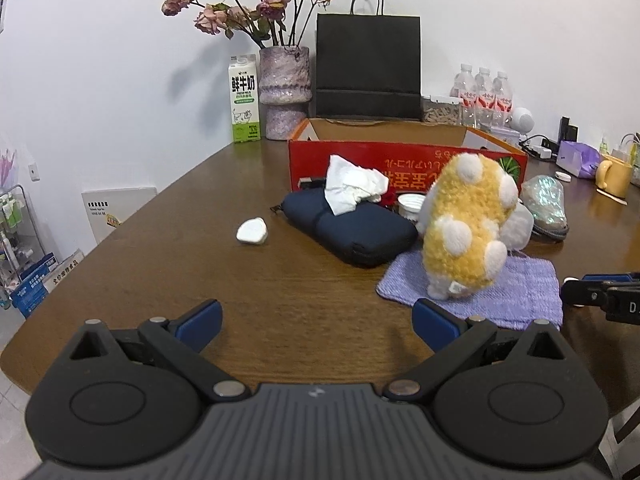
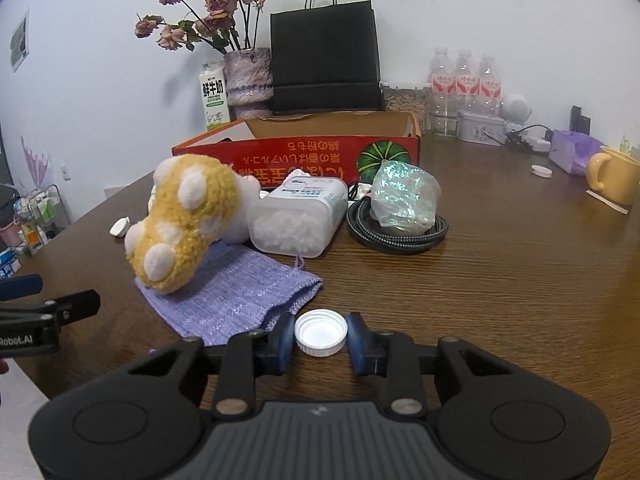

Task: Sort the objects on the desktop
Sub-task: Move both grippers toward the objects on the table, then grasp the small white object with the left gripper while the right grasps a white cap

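My right gripper is shut on a white bottle cap, low over the table's front. My left gripper is open and empty over bare wood. A yellow plush toy stands on a purple knitted cloth. A navy pouch carries a crumpled tissue. A small white piece lies to its left. A clear plastic jar, an iridescent pouch and a black cable coil lie behind the cloth.
A red open cardboard box stands behind the objects. A milk carton, flower vase, black paper bag and water bottles line the wall. A yellow mug stands at the right.
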The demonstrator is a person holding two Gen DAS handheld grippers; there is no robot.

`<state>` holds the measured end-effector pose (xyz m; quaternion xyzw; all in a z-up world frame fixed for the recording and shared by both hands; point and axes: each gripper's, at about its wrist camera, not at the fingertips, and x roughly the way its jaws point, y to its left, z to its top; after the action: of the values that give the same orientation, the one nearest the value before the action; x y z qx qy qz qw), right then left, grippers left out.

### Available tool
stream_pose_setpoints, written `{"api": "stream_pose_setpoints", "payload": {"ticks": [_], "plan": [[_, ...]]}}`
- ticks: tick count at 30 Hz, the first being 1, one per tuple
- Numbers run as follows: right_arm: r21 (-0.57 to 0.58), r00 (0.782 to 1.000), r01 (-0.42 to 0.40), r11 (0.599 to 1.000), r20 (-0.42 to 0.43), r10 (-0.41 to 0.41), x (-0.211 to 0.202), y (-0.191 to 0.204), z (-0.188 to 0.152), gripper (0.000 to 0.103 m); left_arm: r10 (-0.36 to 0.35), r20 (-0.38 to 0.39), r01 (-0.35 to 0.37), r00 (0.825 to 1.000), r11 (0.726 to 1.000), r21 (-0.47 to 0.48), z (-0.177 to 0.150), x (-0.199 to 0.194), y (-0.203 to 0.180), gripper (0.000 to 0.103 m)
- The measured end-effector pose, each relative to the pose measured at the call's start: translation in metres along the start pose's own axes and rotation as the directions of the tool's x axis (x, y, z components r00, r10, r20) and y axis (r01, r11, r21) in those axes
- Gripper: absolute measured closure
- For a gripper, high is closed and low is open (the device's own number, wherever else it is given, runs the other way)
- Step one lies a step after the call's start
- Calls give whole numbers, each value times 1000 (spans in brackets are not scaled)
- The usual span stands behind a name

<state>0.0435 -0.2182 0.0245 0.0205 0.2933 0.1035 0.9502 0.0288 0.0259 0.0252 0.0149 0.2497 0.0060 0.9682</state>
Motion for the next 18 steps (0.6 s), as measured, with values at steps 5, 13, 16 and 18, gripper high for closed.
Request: {"api": "stream_pose_setpoints", "payload": {"ticks": [5,13,16,18], "plan": [[-1,1000,0,1000,17,0,-3,0,8,76,12,5,-12,1000,1000,-2,8,3,6,0],[2,999,12,1000,49,-12,-4,-2,27,76,32,-2,-32,999,999,6,30,17,18,0],[5,998,17,1000,62,-17,-3,-3,35,76,42,-4,-42,999,999,6,39,27,22,0],[4,997,22,1000,68,-22,-1,-3,40,76,48,-8,-48,999,999,9,45,34,25,2]]}}
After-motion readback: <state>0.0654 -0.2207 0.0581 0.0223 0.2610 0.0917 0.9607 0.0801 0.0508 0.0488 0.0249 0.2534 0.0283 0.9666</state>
